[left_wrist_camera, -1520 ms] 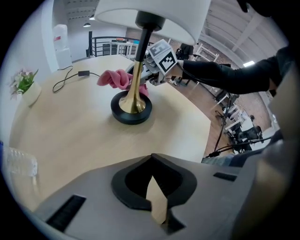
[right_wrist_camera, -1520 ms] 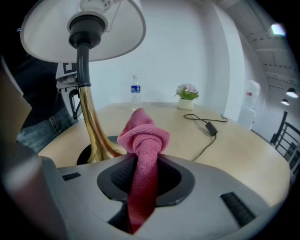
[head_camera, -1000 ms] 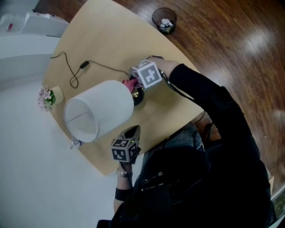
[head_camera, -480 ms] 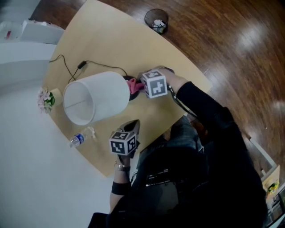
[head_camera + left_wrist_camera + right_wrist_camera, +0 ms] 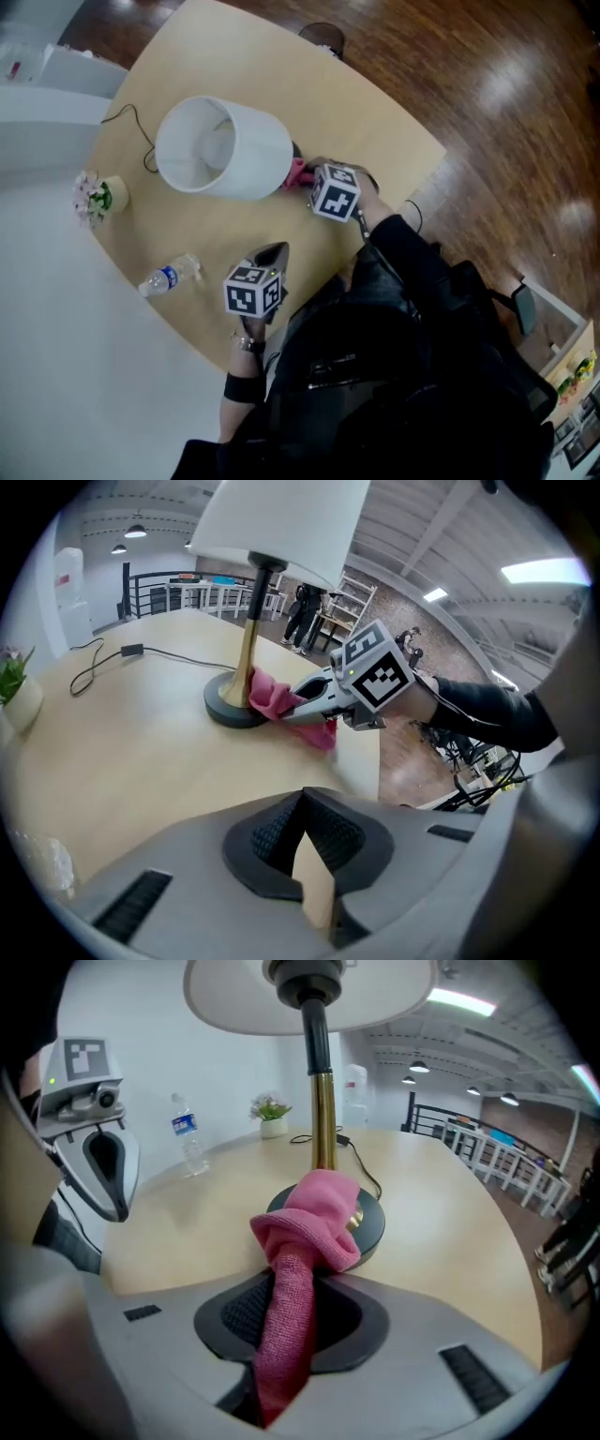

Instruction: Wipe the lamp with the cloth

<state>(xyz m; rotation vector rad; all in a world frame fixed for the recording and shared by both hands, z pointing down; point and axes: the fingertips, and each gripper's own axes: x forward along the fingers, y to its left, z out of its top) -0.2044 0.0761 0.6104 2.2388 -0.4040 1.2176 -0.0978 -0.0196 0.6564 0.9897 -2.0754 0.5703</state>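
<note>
The pink microfibre cloth (image 5: 307, 1227) is clenched between the jaws of the right gripper (image 5: 289, 1330). Its bunched free end lies on the dark round base (image 5: 380, 1227) of the white-shaded brass-stemmed table lamp (image 5: 225, 150), right at the foot of the brass stem (image 5: 322, 1119). The lamp stands upright on the pale wooden table (image 5: 394, 131), with its black cord (image 5: 98, 660) trailing off on the far side. The left gripper (image 5: 305, 855) hangs well apart from the lamp with its jaws drawn together on nothing.

The step in hand looks like wiping the base and lower stem. To do it well, the grip on the cloth should stay firm, since only a short wad sticks out past the jaws and a slack hold would let it drag free. The wad should probably sweep round the base in a ring, then slide up the stem, so the soft fabric meets the metal and not the hard jaw tips.

Pressure wants to be light and mostly downward — a sideways shove could slide or tip a top-heavy lamp. The free left gripper could steady the base or stem from the opposite side. The shade sits close overhead, so the right gripper's marker cube (image 5: 335, 191) needs to stay low — and clear of the cord.
</note>
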